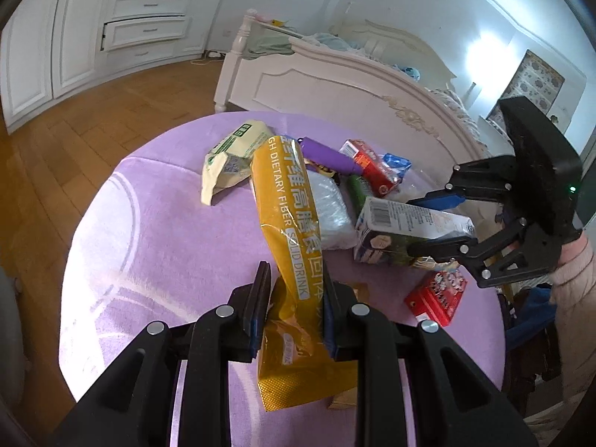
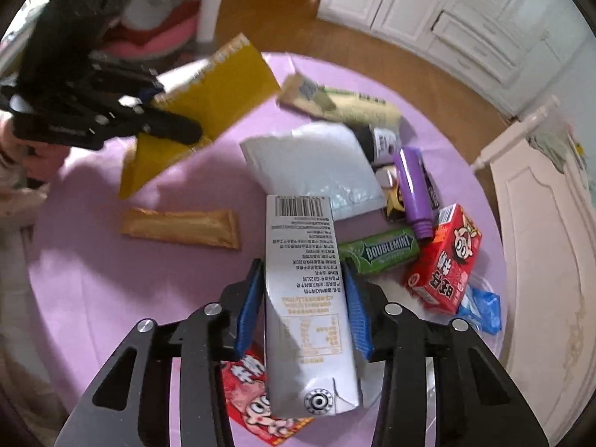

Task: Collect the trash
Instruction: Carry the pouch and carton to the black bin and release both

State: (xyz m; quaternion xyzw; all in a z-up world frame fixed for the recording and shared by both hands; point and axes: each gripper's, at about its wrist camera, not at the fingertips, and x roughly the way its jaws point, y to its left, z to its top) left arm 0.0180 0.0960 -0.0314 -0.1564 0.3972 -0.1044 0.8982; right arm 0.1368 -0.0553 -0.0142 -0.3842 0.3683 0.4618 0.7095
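Clamped between my left gripper's (image 1: 294, 287) blue pads is a yellow solid-drink pouch (image 1: 288, 223), crinkled and glossy, with white lettering along its length; it rises from my jaws and hangs over the near part of the round purple tabletop (image 1: 149, 231). From my right wrist I see the same pouch (image 2: 208, 108) lifted above the table's far left side.

My right gripper (image 2: 303, 290) is closed on a white milk carton (image 2: 305, 298), barcode end pointing away from me, its printed side facing up. It is held just above a red cartoon wrapper (image 2: 253, 398) at the near edge.

Trash left on the tabletop: a flat tan sachet (image 2: 182, 227) toward the left; a white padded mailer (image 2: 313, 164) at the middle; a cream and green wrapper (image 2: 346, 106) at the far side; a purple tube (image 2: 411, 190) to the right of the mailer; a green Doublemint gum pack (image 2: 383, 251) just beside my carton; a red cartoon box (image 2: 445, 260) touching the gum pack; and a blue wrapper (image 2: 482, 307) at the right edge.
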